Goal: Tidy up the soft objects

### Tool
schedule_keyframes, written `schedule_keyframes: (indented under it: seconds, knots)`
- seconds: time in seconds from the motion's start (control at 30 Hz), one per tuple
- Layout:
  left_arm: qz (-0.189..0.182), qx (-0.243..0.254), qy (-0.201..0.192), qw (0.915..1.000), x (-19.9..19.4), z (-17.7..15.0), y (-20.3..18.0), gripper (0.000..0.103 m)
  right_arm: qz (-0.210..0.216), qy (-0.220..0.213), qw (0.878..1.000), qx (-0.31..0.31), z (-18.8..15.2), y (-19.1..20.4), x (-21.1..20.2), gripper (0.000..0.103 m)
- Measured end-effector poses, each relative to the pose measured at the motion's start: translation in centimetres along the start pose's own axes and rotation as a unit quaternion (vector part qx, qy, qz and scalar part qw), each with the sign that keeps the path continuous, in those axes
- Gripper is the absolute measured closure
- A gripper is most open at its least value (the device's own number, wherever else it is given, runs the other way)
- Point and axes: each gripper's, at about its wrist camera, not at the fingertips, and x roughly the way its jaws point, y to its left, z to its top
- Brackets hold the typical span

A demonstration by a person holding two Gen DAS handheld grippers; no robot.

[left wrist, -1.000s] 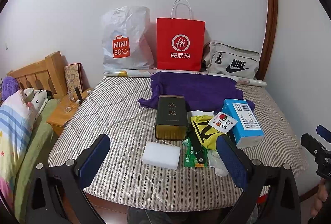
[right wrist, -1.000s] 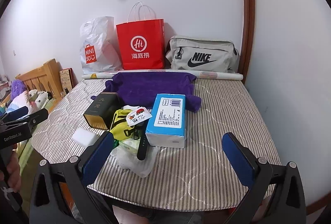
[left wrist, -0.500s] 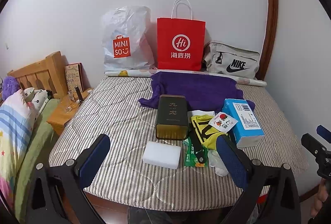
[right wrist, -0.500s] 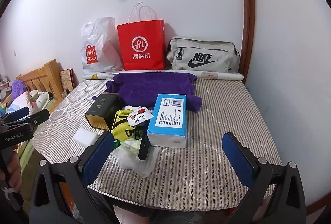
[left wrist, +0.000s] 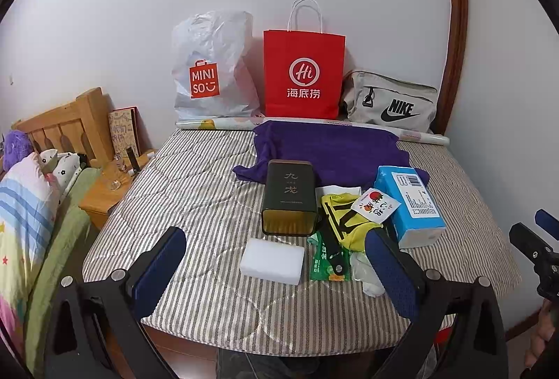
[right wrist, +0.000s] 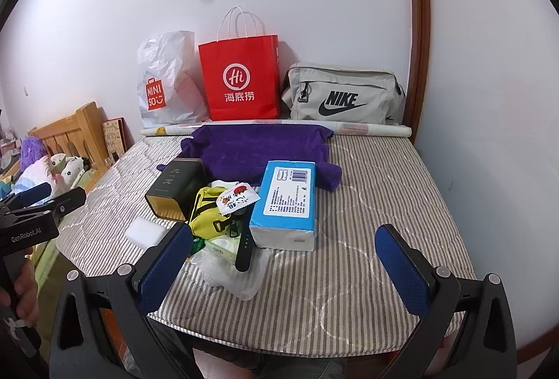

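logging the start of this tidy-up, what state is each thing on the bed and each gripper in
left gripper: open, empty, above the bed's near edge
right gripper: open, empty
purple towel: spread flat, crumpled at edges
dark tin: lying on its side
white sponge: lying flat, apart from the tin
blue tissue pack: sealed, lying flat
yellow cloth: bunched, sachet on top
red paper bag: upright against the wall
grey Nike bag: zipped shut

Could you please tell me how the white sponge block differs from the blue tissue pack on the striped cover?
The white sponge block is plain and unprinted; the blue tissue pack carries a barcode and a text label. The sponge block is flatter and looks smaller than the tissue pack. The sponge block lies apart in front of the dark tin, while the tissue pack borders the cluttered pile. Both are box-shaped and lie flat.
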Motion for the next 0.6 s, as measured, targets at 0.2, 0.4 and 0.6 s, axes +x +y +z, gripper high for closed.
schedule_keyframes:
  seconds: [0.2, 0.4, 0.6]
  knots:
    - [0.0, 0.001, 0.0, 1.0, -0.07, -0.06, -0.05, 0.0, 0.001, 0.0, 1.0, 0.0, 0.08, 0.05, -0.02, 0.0]
    - [0.0, 0.002, 0.001, 1.0, -0.06, -0.06, -0.06, 0.0, 0.002, 0.0, 1.0, 0.0, 0.03, 0.05, -0.05, 0.0]
    - [0.0, 0.002, 0.0, 1.0, -0.13, -0.15, -0.11, 0.0, 0.002, -0.001, 1.0, 0.0, -0.01, 0.16, -0.12, 0.0]
